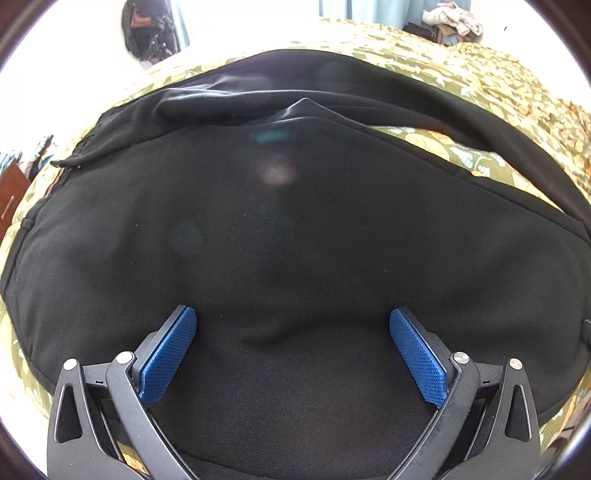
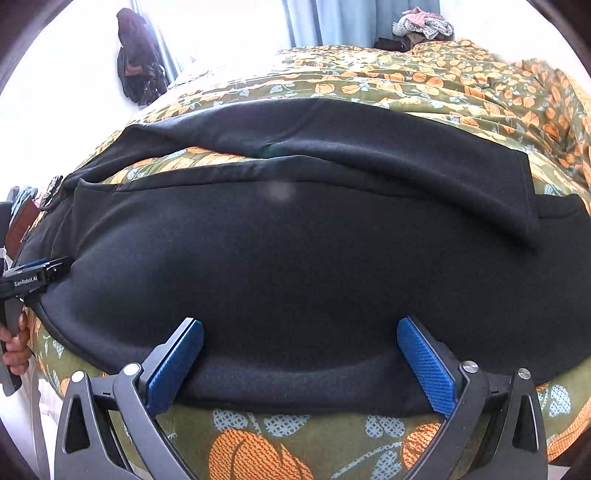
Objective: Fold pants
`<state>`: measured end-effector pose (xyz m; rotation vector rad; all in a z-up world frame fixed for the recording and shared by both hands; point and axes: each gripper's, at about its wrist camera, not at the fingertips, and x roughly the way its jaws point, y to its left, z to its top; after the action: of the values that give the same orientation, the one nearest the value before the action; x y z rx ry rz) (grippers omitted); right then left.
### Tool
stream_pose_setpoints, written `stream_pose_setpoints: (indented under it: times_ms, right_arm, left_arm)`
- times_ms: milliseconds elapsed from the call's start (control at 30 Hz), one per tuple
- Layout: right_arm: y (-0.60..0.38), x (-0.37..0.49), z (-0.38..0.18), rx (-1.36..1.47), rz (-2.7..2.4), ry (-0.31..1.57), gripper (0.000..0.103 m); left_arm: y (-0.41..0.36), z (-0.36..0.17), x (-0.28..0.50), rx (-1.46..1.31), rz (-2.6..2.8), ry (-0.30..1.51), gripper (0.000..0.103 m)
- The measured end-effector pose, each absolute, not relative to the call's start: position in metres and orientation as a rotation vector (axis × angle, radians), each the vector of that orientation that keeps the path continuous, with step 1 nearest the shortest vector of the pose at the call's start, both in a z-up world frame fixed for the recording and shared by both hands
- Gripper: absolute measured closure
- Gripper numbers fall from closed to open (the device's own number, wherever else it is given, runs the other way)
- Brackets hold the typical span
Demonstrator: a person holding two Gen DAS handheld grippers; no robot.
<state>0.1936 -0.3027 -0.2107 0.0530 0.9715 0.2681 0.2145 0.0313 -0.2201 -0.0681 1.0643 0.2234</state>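
Black pants (image 1: 280, 229) lie spread across a bed, both legs running left to right with a strip of bedspread between them; they also fill the right wrist view (image 2: 295, 258). My left gripper (image 1: 293, 321) is open, its blue pads (image 1: 170, 354) low over the near leg's fabric, holding nothing. My right gripper (image 2: 300, 330) is open, its blue pads (image 2: 424, 365) straddling the near hem edge of the pants, holding nothing. The left gripper's body (image 2: 33, 280) and the hand holding it show at the left edge of the right wrist view.
The bed has an olive bedspread with orange leaf print (image 2: 258, 450). A pile of clothes (image 2: 424, 24) sits beyond the far end of the bed, near blue curtains (image 2: 351, 22). A dark bag (image 2: 136, 70) hangs on the white wall at the back left.
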Motion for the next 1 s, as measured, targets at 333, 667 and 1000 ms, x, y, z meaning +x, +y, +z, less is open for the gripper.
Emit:
stream_pose_setpoints:
  times_ms: [333, 667, 1000]
  right_arm:
    - [-0.301, 0.194, -0.206, 0.055, 0.258, 0.972, 0.000]
    - [-0.383, 0.191, -0.163, 0.690, 0.407, 0.760, 0.002]
    - [-0.448, 0.235, -0.199, 0.960, 0.167, 0.793, 0.023]
  left_arm:
    - [0.032, -0.222, 0.218, -0.063, 0.218, 1.070, 0.001]
    - [0.024, -0.223, 0.212, -0.056, 0.225, 1.059, 0.001]
    - [0.024, -0.222, 0.212, -0.056, 0.225, 1.062, 0.001]
